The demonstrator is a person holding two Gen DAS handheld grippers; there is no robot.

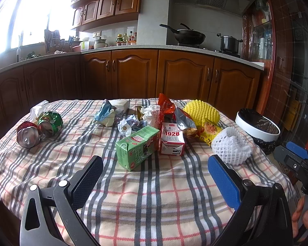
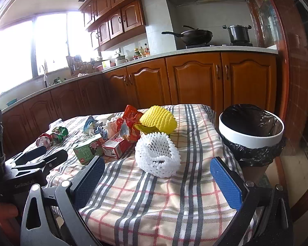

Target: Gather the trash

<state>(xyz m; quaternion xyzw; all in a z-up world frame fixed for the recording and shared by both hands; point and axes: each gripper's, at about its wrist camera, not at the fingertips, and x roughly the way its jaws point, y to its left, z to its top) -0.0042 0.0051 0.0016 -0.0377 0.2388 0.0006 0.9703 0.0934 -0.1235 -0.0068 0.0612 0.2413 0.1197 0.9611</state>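
Observation:
Trash lies on a plaid-clothed table (image 1: pixel 149 201): a green drink carton (image 1: pixel 136 146), a red-and-white milk carton (image 1: pixel 172 139), a white foam net (image 1: pixel 231 145), a yellow foam net (image 1: pixel 201 110), snack wrappers (image 1: pixel 166 106) and two crushed cans (image 1: pixel 39 129). My left gripper (image 1: pixel 156 174) is open, just short of the green carton, holding nothing. My right gripper (image 2: pixel 157 176) is open with the white foam net (image 2: pixel 158 156) just ahead between its fingers, untouched. A white bin with a black liner (image 2: pixel 250 129) stands off the table's right edge.
Wooden kitchen cabinets (image 1: pixel 133 71) and a counter with a wok (image 1: pixel 186 35) and pot run behind the table. The left gripper (image 2: pixel 37 157) shows at the left of the right wrist view; the right gripper (image 1: pixel 297 157) shows at the right of the left wrist view.

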